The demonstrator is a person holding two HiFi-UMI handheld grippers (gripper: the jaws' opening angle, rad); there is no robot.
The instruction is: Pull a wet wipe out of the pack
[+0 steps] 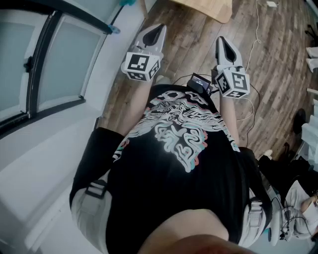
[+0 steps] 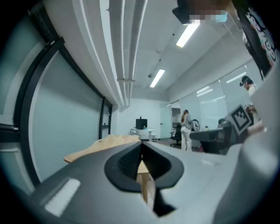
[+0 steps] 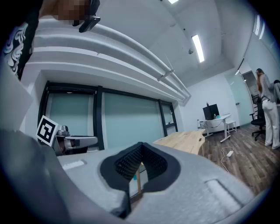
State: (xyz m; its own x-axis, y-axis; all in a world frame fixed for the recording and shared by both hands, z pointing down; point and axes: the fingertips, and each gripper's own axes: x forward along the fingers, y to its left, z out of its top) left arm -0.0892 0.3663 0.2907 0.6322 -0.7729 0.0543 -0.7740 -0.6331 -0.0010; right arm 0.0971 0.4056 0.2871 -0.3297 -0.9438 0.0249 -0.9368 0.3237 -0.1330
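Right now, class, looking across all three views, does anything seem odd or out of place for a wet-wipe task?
Yes: no wipe pack shows in any view. The left gripper and right gripper hang in front of the person's black shirt, above the wooden floor, jaws together on nothing. Nothing looks spilled or damaged.

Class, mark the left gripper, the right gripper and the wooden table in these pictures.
left gripper (image 1: 160, 29), head view, at its closed jaw tips.
right gripper (image 1: 221, 41), head view, at its closed jaw tips.
wooden table (image 1: 211, 7), head view, on its top surface.
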